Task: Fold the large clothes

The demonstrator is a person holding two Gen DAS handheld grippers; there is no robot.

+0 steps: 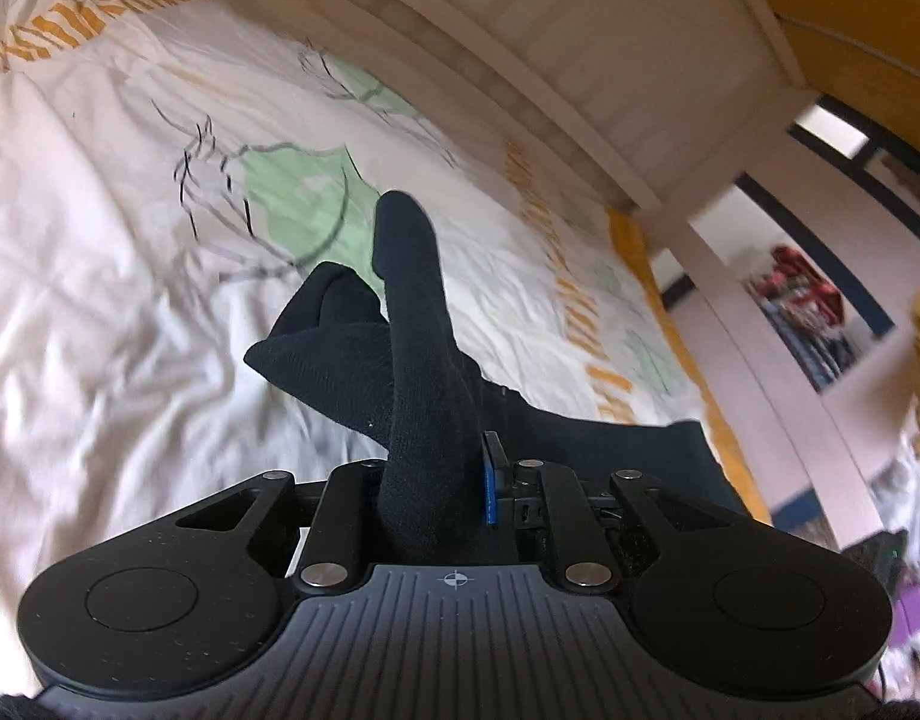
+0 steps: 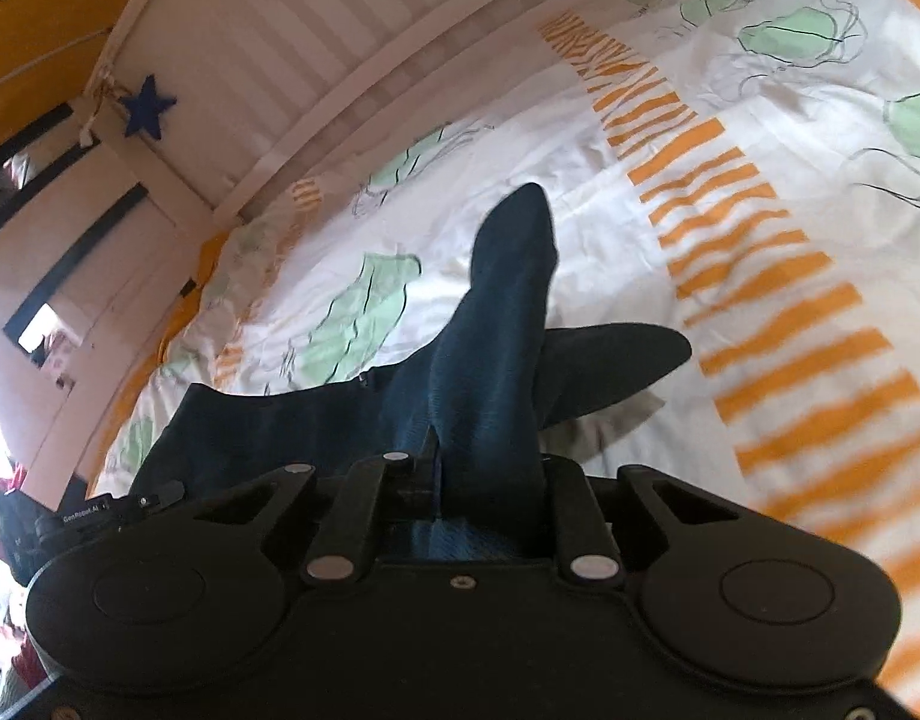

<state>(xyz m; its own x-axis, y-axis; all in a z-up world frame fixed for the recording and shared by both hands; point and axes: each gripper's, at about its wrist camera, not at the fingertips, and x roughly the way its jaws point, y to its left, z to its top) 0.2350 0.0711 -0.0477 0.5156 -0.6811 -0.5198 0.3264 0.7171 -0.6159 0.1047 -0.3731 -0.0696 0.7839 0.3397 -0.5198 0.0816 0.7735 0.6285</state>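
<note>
Above the bed, the left hand-held gripper (image 1: 435, 468) is clamped on a fold of dark knit garment (image 1: 411, 324), which bunches up between its jaws and rises past them. The right hand-held gripper (image 2: 490, 480) is likewise clamped on another fold of the same garment (image 2: 496, 324), the cloth standing up in a peak. Between the two grips the garment hangs in a dark band toward the bed's side edge, with a flap trailing onto the cover.

Under it lies a rumpled white duvet cover (image 1: 99, 240) printed with pale green shapes outlined in black scribble and bands of orange stripes (image 2: 760, 276). Along the far edge of the bed runs a white slatted headboard (image 2: 267, 48), with a dark blue star (image 2: 146, 107) hanging near its corner. Behind it the wall is orange (image 1: 850, 30). Past the bed's corner, white furniture and blurred clutter, some of it red, fill the room's edge (image 1: 802, 300).
</note>
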